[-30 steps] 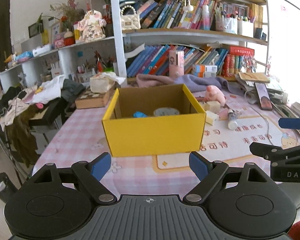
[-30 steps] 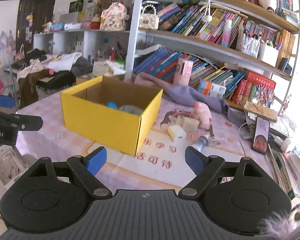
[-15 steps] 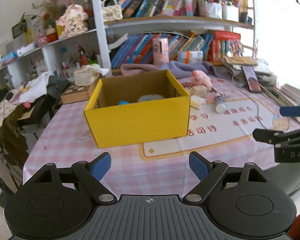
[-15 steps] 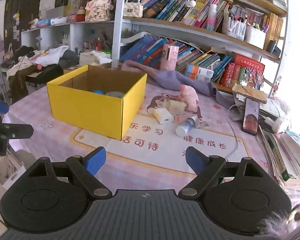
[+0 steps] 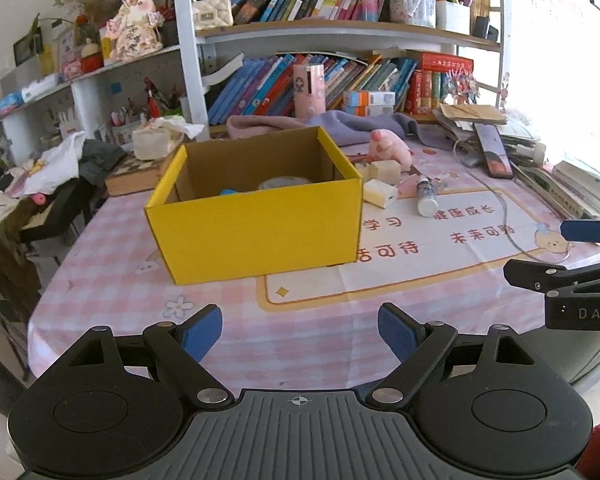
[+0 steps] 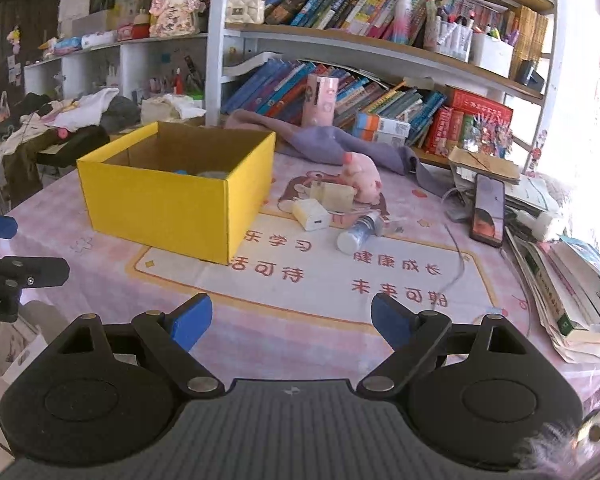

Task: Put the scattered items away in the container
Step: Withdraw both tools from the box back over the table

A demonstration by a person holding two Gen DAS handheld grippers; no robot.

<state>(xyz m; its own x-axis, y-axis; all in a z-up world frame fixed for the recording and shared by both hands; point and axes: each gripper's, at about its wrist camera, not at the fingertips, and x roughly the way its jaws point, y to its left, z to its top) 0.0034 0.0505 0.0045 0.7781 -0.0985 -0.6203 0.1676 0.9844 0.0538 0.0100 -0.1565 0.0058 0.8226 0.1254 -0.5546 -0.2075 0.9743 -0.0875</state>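
Observation:
A yellow cardboard box (image 5: pixel 260 228) (image 6: pixel 160 208) stands open on the pink checked tablecloth; a blue item (image 5: pixel 229 192) and a round grey one (image 5: pixel 284 183) lie inside. To its right lie scattered items: a pink pig toy (image 6: pixel 362 176) (image 5: pixel 390 148), a white charger block (image 6: pixel 311 215) (image 5: pixel 380 193), a cream block (image 6: pixel 336 196) and a small bottle (image 6: pixel 358 232) (image 5: pixel 426 196) on its side. My left gripper (image 5: pixel 300 330) is open over the near table edge, empty. My right gripper (image 6: pixel 292 320) is open and empty too, short of the bottle.
A phone (image 6: pixel 488 210) and a white cable (image 6: pixel 458 256) lie right of the items. Stacked books and papers (image 6: pixel 560 280) crowd the right edge. A purple cloth (image 6: pixel 340 144) and bookshelves (image 6: pixel 380 48) back the table. Clothes (image 5: pixel 40 176) pile at left.
Both views have tilted down and drawn back a little, so the box and the items sit lower and smaller in frame. Both grippers have stayed open.

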